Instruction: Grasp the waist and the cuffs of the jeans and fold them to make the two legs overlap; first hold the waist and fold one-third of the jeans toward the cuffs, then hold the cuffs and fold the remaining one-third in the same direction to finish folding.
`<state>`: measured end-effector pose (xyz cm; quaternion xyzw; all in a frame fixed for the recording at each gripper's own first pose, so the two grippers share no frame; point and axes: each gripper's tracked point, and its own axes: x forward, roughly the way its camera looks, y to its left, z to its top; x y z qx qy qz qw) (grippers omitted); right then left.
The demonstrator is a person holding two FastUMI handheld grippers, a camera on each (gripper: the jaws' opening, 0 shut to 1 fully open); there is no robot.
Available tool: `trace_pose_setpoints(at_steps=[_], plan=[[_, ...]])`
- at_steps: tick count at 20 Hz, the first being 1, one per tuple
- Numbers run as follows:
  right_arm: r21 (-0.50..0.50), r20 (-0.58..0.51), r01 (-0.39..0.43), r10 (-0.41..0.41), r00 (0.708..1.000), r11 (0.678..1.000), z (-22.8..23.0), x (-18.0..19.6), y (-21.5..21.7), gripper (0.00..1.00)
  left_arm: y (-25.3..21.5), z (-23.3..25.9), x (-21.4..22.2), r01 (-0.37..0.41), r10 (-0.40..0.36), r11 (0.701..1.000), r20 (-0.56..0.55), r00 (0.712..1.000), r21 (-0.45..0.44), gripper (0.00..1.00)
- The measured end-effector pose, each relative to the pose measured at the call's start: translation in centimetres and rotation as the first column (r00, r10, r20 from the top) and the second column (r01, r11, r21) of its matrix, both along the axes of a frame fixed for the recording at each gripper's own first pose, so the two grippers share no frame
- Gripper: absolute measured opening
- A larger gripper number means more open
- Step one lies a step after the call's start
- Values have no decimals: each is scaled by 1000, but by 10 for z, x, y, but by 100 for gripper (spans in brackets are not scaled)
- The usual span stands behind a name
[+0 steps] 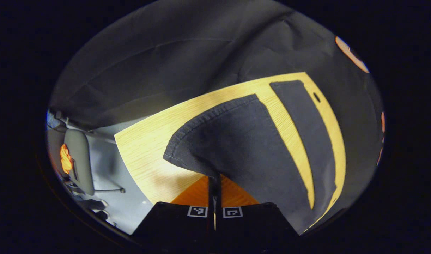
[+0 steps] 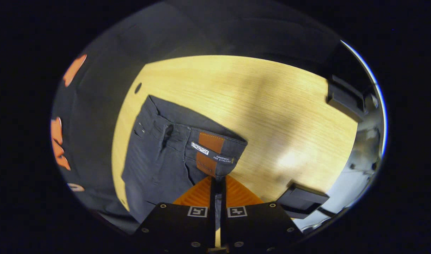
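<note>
— Pale wood surface (image 1: 148, 148), black cloth wall behind it. Where are the jeans?

— Spread on that surface. In the left gripper view the dark jeans (image 1: 250, 141) run from the middle toward 4 o'clock, one cuff (image 1: 208, 116) with its stitched hem lifted at the centre, the other leg (image 1: 307, 120) lying flat toward 2 o'clock, a strip of bare wood between the two.

— And the left gripper (image 1: 214, 181)?

— Its fingers (image 1: 211, 190) are pressed together, no gap to speak of, with the cuff's corner pinched between the tips. The cloth fans up and away from that point, toward 12 o'clock.

— What about the right gripper view?

— The waist (image 2: 201, 141) sits at the centre, the brown patch (image 2: 210, 148) facing the camera, pockets and a rivet toward 9 o'clock. The rest of the jeans (image 2: 155, 165) hangs down toward 7 o'clock along the surface (image 2: 272, 106) edge.

— The right gripper (image 2: 218, 183)?

— Fingers (image 2: 212, 192) drawn close together, clamped on the waistband just under the patch. The band's edge is raised there, while its far end at 10 o'clock lies on the wood.

— Anything else around?

— Two dark blocks (image 2: 302, 199) off the surface's edge, at 4 and at 2 o'clock in the right gripper view. A grey chair (image 1: 79, 158) on the floor at 8 o'clock in the left gripper view.
</note>
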<state>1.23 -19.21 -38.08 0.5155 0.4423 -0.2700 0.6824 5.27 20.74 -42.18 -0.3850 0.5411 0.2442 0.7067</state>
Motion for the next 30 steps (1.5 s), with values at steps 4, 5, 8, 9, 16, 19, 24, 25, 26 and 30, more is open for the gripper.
trace_pose_setpoints(at_steps=[4,5,8,9,16,19,24,25,26,30], plan=[[19,125,36,-38,991,999,31,12,-2,6,3,24,20,16,-15,1000,125,992,-8,1],[11,129,27,-28,991,1000,35,13,-3,6,3,33,25,25,-23,1000,148,989,-7,1],[-19,169,3,1,986,1000,53,21,-1,6,-3,52,43,47,-44,999,205,978,-6,1],[-18,186,3,0,983,1000,60,26,0,6,-5,60,51,56,-53,998,229,972,-8,1],[-7,247,57,-53,968,998,90,62,-5,6,1,78,105,98,-96,995,282,954,7,1],[-12,259,58,-53,964,998,104,76,-4,6,4,81,132,116,-109,993,294,950,-5,1],[-21,268,93,-84,960,995,123,105,-4,6,1,84,189,171,-156,985,318,935,-18,1],[-21,264,110,-101,959,994,125,110,-4,6,-2,87,203,195,-180,981,323,929,-13,1],[-20,265,113,-104,959,993,127,118,-3,6,-6,86,219,225,-209,974,328,921,-9,1],[-46,262,152,-135,956,987,138,140,1,6,-19,65,274,318,-300,948,328,896,-2,1]])
